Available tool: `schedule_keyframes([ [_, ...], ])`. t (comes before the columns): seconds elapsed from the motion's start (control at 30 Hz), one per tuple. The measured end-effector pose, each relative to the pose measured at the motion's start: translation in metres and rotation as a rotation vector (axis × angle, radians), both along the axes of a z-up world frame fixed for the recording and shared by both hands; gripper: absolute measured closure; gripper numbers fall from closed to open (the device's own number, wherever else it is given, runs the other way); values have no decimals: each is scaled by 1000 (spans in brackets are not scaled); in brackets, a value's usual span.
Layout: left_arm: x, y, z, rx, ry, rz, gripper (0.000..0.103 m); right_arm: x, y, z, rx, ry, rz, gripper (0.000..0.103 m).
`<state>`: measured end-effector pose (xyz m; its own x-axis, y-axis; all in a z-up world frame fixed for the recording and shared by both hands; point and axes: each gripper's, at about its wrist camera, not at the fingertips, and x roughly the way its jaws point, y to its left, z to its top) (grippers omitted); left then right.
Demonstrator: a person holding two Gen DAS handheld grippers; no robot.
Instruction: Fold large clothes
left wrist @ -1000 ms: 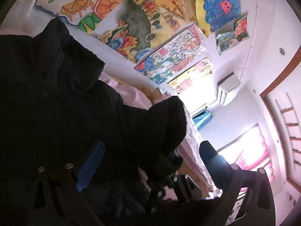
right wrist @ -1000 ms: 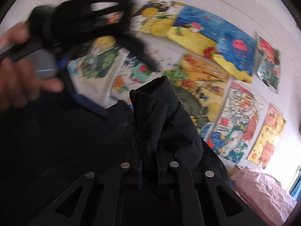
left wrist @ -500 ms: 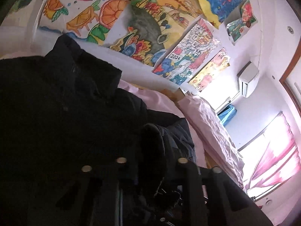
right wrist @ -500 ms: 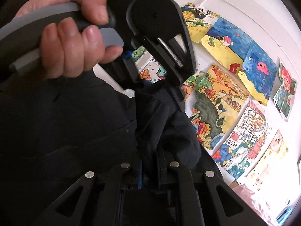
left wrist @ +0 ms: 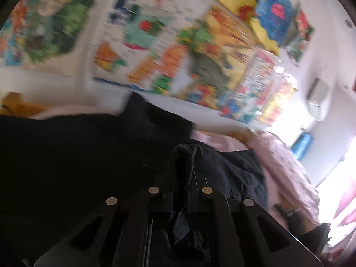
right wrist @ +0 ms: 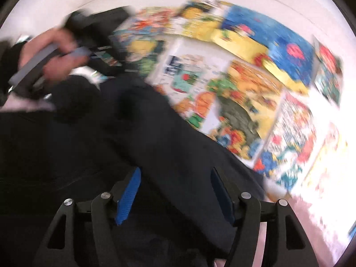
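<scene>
A large black jacket (left wrist: 89, 155) lies spread over a pink bed sheet (left wrist: 289, 166). In the left wrist view my left gripper (left wrist: 181, 187) is shut on a bunched fold of the jacket, which stands up between its fingers. In the right wrist view my right gripper (right wrist: 175, 191) has its jaws opening. Its blue pads (right wrist: 129, 195) stand apart, and a broad strip of the jacket (right wrist: 166, 144) lies loose between them. At the upper left of that view, a hand (right wrist: 55, 57) grips the left gripper's handle. Both views are blurred by motion.
Bright children's paintings (left wrist: 200, 55) cover the white wall behind the bed. An air conditioner (left wrist: 318, 98) hangs at the far right, near a bright window with pink curtains (left wrist: 342, 191). A yellow-brown bed end (left wrist: 15, 106) shows at the left.
My left gripper went from wide open to shut on a jacket fold and swung across. My right gripper, shut on the fold until half a second ago, has opened off it.
</scene>
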<state>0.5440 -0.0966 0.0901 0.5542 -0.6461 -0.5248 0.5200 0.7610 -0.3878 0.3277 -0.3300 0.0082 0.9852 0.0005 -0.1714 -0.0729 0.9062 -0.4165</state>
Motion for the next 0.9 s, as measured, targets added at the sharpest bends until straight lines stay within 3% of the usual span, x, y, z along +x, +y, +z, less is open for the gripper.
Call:
schedule_keyframes([
  [0.17,1,32,-14,222,-91,182,97,33,-43,5,149,77,-148,22],
  [0.33,20,40,-51,275,-17,209,97,82,-68,-14,200,206,-231,22],
  [0.47,27,35,-81,387,-13,236,97,112,-77,-32,181,299,-253,22],
  [0.67,49,34,-119,524,5,271,96,138,-72,-75,78,405,-285,22],
  [0.8,49,38,-134,539,-26,274,90,140,-67,-86,27,403,-291,19],
  [0.87,43,41,-128,538,-41,284,82,139,-72,-85,42,395,-290,14],
  [0.9,40,41,-125,541,-44,298,70,138,-75,-84,60,392,-290,9],
])
